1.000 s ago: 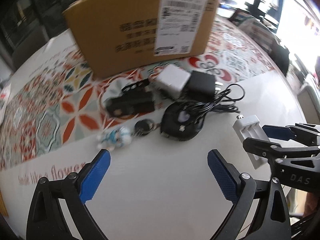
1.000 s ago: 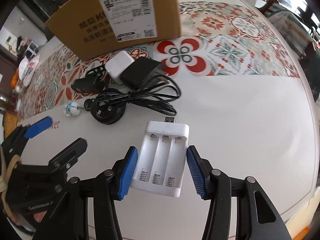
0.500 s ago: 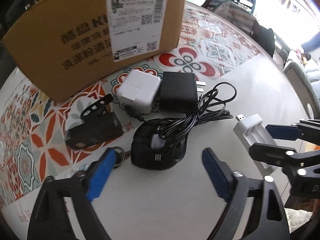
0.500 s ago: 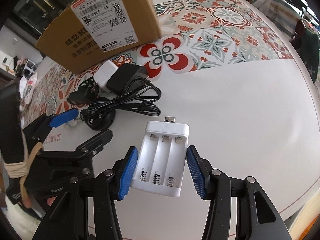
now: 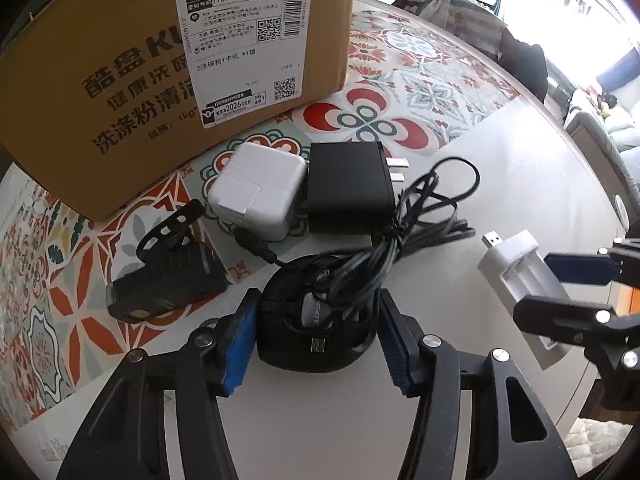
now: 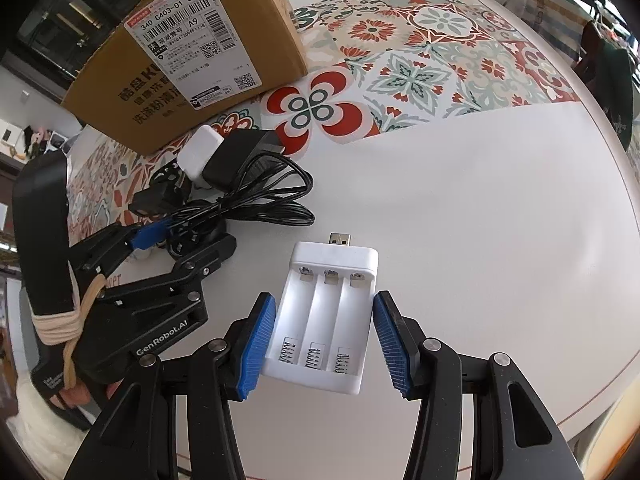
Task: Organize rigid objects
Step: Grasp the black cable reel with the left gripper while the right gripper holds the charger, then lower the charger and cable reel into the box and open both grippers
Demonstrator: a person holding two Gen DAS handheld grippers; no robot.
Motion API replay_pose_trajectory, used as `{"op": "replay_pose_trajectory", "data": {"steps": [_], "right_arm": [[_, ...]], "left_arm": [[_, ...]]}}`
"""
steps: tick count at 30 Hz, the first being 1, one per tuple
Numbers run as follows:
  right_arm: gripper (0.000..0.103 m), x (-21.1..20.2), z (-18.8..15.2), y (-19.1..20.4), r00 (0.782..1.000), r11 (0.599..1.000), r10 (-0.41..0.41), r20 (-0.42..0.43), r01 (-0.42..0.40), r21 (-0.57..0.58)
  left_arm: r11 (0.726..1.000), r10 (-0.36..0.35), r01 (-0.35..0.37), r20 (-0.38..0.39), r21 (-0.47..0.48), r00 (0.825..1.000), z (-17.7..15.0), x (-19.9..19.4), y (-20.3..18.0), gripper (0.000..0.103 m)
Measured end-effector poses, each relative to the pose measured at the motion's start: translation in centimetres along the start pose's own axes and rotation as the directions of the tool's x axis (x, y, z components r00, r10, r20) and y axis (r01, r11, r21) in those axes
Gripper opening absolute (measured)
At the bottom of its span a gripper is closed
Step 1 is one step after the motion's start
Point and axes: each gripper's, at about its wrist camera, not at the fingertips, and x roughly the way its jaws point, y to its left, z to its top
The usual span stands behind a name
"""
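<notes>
Left claw (image 5: pixel 316 334) just closing, now clamped on the black puck (image 5: pixel 316 344) on the table (image 5: pixel 500 184) — hard, rounded, likely slick, best pinched across the body, clear of the loose cable (image 5: pixel 404 236). Right claw (image 6: pixel 324 340) gripping the white charger (image 6: pixel 328 316) by its sides — light, stiff, three empty slots, USB plug forward.

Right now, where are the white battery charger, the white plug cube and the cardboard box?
white battery charger (image 6: pixel 326 320), right wrist view, middle slot.
white plug cube (image 5: pixel 256 190), left wrist view, top face.
cardboard box (image 5: pixel 132 92), left wrist view, printed front.
</notes>
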Motion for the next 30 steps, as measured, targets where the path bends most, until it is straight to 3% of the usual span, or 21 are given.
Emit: {"op": "replay_pose_trajectory", "data": {"steps": [9,20,30], "right_arm": [[0.051,-0.6,-0.4,0.5,1.000,1.000,0.007,0.002,-0.007,-0.029],[0.051,-2.9,0.0,1.5,0.999,0.996,0.016,0.046,-0.012,-0.088],[0.051,-5.3,1.2,3.1,0.994,0.988,0.050,0.099,-0.034,-0.154]], "left_arm": [[0.998,-0.049,0.048,-0.029,-0.051,0.998,-2.4,-1.8,-0.9,0.055],[0.986,-0.043,0.052,0.064,-0.156,0.997,-2.7,-5.8,0.2,0.055],[0.969,0.017,0.016,0.134,-0.245,0.991,-1.3,-9.8,1.9,0.055]]}}
